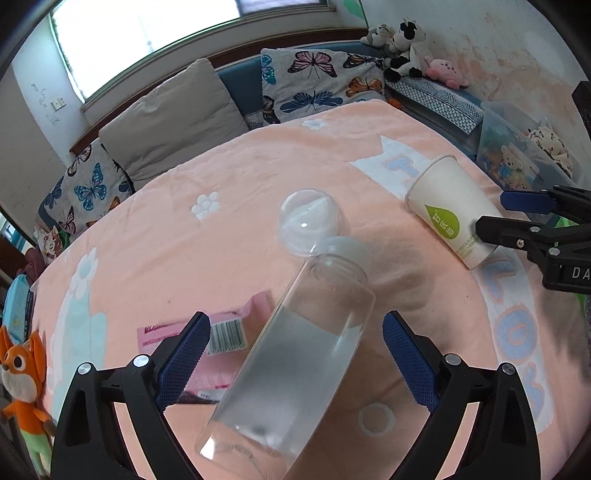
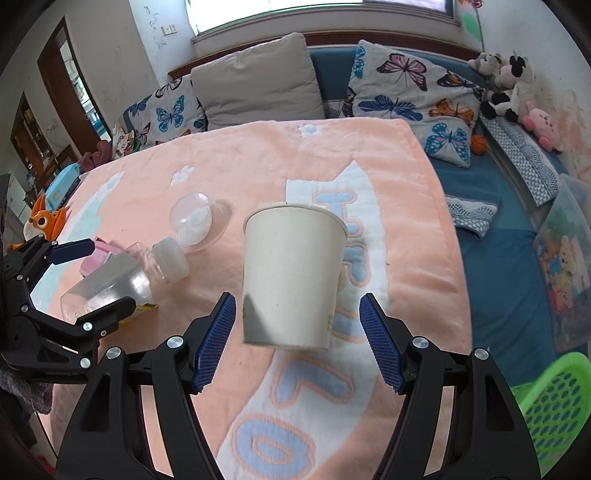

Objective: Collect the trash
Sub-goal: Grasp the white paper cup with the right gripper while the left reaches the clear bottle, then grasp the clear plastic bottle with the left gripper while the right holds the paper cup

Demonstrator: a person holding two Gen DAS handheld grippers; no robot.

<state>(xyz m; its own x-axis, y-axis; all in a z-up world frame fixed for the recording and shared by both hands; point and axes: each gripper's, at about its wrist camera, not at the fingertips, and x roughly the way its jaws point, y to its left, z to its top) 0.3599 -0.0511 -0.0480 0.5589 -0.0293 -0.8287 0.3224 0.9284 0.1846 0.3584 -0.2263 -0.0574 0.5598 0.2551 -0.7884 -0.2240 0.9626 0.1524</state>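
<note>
- On the blanket (image 2: 221,162): bottle (image 1: 295,365) lying between the spread fingers of the left hand-held gripper (image 1: 295,354).
- Cup (image 2: 291,277), on its side, between the open right hand-held gripper (image 2: 297,343) fingers.

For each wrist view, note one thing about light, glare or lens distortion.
Left wrist view: the window is blown out white, and a small highlight glints on the clear dome lid. Right wrist view: the fisheye bends the blanket edges, and the paper cup is shaded at its base.

Bright window (image 2: 317,14) above a blue sofa (image 2: 491,221) — butterfly cushions (image 2: 413,92); stained wall (image 1: 509,48) behind.
</note>
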